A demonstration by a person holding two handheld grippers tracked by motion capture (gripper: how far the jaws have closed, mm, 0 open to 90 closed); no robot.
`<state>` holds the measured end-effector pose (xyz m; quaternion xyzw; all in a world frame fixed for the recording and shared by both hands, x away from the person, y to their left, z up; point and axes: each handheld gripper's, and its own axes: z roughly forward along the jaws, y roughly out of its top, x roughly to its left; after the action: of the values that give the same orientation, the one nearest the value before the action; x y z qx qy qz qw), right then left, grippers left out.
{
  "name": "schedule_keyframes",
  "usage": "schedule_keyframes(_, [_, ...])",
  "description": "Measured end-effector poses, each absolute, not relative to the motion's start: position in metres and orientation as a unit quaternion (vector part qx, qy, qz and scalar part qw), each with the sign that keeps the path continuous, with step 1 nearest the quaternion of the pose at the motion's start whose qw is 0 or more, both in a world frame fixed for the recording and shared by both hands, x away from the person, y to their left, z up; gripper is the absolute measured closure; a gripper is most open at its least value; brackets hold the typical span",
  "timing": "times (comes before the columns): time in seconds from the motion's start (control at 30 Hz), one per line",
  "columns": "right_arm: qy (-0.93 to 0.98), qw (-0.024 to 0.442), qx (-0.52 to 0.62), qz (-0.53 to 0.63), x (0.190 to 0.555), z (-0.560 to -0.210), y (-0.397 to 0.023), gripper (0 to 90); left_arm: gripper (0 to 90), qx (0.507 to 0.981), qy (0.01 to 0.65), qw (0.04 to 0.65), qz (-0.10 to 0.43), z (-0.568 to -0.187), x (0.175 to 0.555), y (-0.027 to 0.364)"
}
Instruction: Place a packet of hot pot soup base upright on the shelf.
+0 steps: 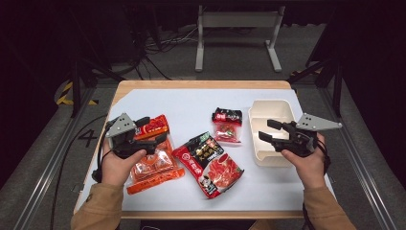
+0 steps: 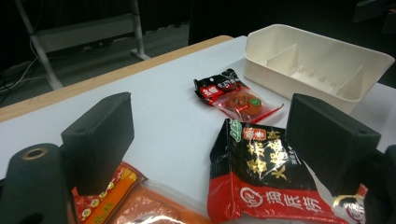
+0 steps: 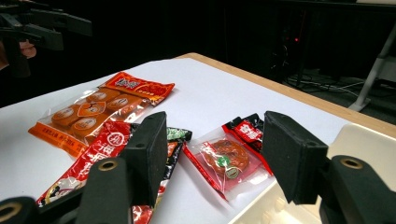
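Orange snack packet, clear-fronted with round pieces inside, lies at the table's left, right under my left hand-held gripper, whose jaws are apart on nothing. My right hand-held gripper hovers level over the cream divided tray, jaws apart and empty. Chinese writing marks the red-and-black pouch.

The table is lit evenly from above, while the room behind it is left almost black. Only soft, short shadows are cast beside the packets. Glare is seen on the clear orange packet in the high view. The high view is slightly soft throughout. In both gripper views the near jaws are blurred and dark.
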<state>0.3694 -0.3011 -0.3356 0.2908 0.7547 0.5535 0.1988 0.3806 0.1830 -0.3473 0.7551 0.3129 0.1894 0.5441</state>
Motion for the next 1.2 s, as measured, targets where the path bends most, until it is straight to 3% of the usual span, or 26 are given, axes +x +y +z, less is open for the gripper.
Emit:
schedule_keyframes(0.6, [0.752, 0.199, 0.296, 0.554, 0.369, -0.338, -0.306, 39.9, 16.6, 0.782, 0.31, 0.525, 0.129, -0.381, 0.401, 0.151])
schedule_keyframes(1.2, [0.756, 0.191, 0.295, 0.553, 0.371, -0.341, -0.302, 38.8, 18.2, 0.824, 0.325, 0.46, 0.068, -0.415, 0.407, 0.123])
